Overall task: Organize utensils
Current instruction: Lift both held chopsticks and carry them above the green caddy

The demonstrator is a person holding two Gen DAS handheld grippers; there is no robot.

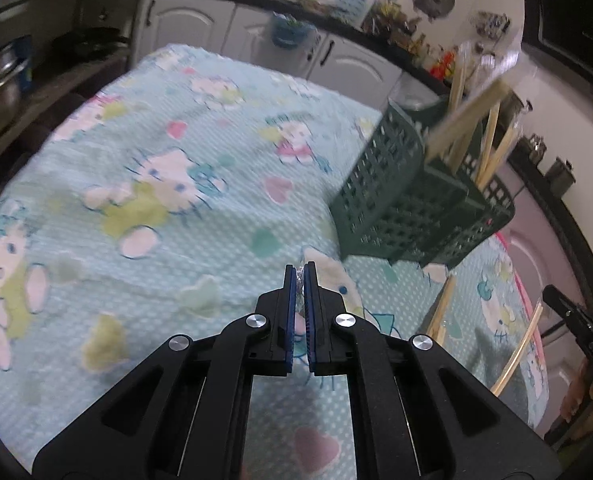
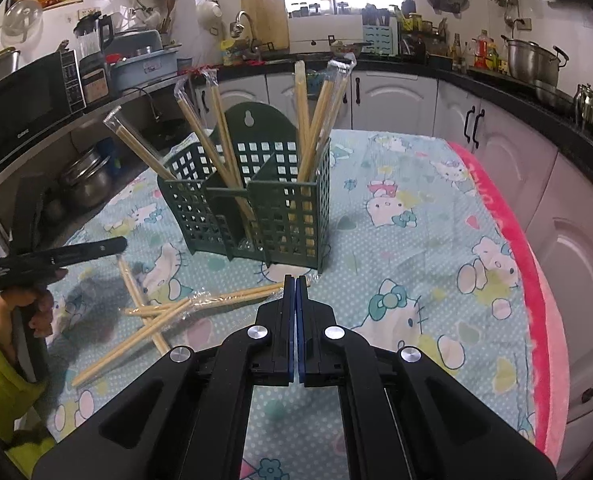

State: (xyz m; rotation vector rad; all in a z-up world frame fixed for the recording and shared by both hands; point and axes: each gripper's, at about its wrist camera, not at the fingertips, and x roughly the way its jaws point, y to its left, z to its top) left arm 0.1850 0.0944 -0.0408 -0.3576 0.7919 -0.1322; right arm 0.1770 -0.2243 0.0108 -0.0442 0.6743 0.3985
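now the left gripper (image 1: 300,276) is closed on a bit of clear wrapper, the right gripper (image 2: 295,286) closed and empty; wrapped chopsticks (image 2: 164,312) on the cloth (image 2: 416,240) probably must go next into the green holder (image 2: 248,204).

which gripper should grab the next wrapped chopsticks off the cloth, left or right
Probably right. The right gripper is shut at the near end of a loose wrapped pair before the green holder. The left gripper points at bare cloth, apparently pinching only a wrapper scrap.

Green basket on the table, chopsticks in and before it

The dark green plastic lattice utensil basket (image 2: 252,196) stands far on the cartoon-print tablecloth (image 2: 416,240); wrapped bamboo chopsticks (image 2: 316,120) lean inside, loose wrapped chopsticks (image 2: 164,312) lie near-left.
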